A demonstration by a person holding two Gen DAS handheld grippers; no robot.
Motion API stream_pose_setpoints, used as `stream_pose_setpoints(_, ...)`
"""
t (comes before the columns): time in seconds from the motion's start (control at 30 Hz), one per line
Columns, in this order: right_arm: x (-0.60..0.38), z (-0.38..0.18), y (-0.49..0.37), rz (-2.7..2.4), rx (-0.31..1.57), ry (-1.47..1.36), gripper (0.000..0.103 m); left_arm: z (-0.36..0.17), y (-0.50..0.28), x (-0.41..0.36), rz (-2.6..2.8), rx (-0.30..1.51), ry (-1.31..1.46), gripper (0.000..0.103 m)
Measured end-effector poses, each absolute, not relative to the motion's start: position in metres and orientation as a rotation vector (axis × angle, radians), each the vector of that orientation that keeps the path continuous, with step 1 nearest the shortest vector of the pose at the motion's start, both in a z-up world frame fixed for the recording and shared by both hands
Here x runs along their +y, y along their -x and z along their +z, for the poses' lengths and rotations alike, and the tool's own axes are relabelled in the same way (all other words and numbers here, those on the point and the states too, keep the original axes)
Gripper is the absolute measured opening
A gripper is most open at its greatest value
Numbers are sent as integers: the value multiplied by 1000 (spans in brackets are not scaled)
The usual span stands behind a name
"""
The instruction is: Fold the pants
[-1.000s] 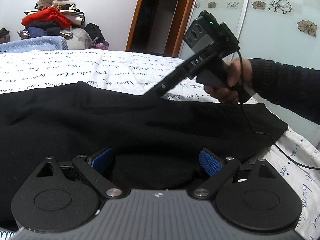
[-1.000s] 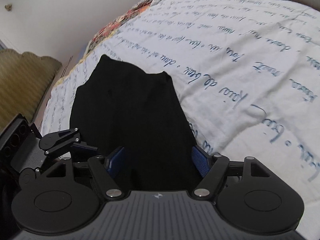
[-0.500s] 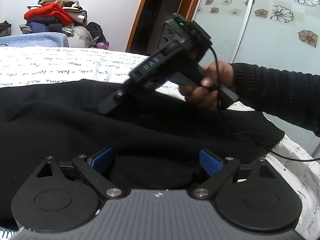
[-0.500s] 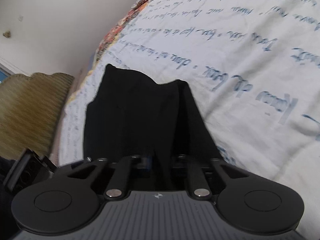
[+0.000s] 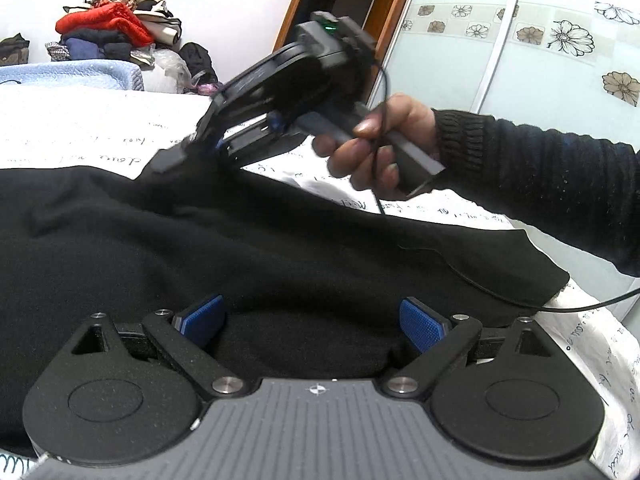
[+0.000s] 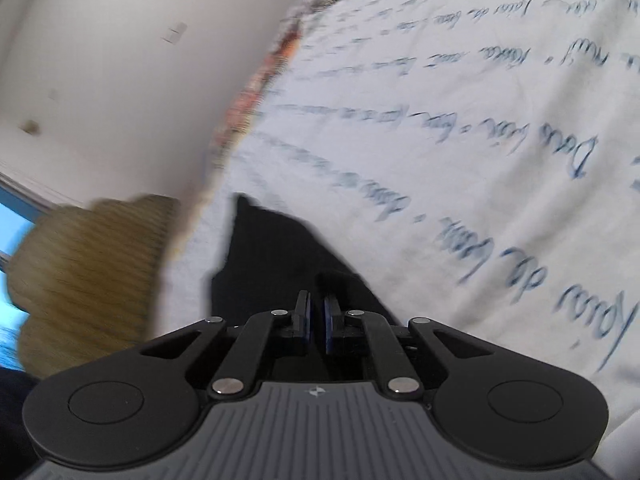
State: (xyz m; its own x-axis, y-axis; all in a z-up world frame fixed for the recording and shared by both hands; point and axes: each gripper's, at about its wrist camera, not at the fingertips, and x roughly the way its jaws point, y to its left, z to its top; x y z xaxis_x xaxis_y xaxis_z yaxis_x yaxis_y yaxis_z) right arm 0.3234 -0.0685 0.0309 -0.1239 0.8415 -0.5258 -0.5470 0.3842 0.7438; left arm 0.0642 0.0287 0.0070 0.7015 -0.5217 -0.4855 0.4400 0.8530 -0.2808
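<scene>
Black pants [image 5: 240, 256] lie spread across the bed. My left gripper [image 5: 311, 320] is open, its blue pads on either side of the near edge of the cloth. My right gripper [image 5: 188, 156], held by a hand [image 5: 376, 144], is shut on the far edge of the pants and lifts it into a peak. In the right wrist view the right gripper [image 6: 316, 316] has its pads pressed on a fold of the black pants [image 6: 272, 248], which hang away towards the bed.
The bed has a white cover with blue script [image 6: 460, 128]. A pile of clothes [image 5: 116, 32] stands at the back left. A doorway [image 5: 332, 4] and a mirrored wardrobe [image 5: 540, 40] are behind. A tan headboard [image 6: 88, 264] is at the left.
My right gripper has shut on the far edge of the pants and raised it, swinging left and up. The left gripper has stayed open and still.
</scene>
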Motion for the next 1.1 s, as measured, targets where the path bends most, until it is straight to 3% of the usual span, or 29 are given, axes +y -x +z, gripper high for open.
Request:
stream_pose_setpoints(0.13, -57, 42, -322, 1025, 1046, 26, 7, 7, -65, 30, -538, 588, 149, 97)
stream_pose_setpoints(0.33, -67, 79, -266, 844, 778, 287, 7, 6, -63, 30, -537, 588, 153, 97)
stream_pose_setpoints(0.47, -76, 70, -212, 907, 854, 391, 7, 7, -63, 31, -535, 589, 160, 97)
stream_pose_setpoints(0.63, -117, 60, -163, 711, 828, 440, 8, 7, -62, 30, -528, 592, 153, 97)
stream_pose_setpoints(0.7, -121, 46, -137, 699, 777, 601, 9, 6, -62, 28, -529, 601, 145, 98)
stream_pose_setpoints(0.77, -139, 34, -127, 653, 650, 713, 19, 7, -65, 28, -541, 621, 136, 101)
stream_pose_setpoints(0.83, -169, 41, -152, 547, 695, 554, 84, 8, -67, 28, -554, 638, 118, 101)
stream_pose_setpoints(0.93, -189, 57, -168, 316, 727, 461, 86, 11, -61, 25, -555, 655, 42, 101)
stream_pose_setpoints(1.1, -173, 78, -115, 463, 606, 476, 86, 19, -42, 28, -557, 667, -69, 101)
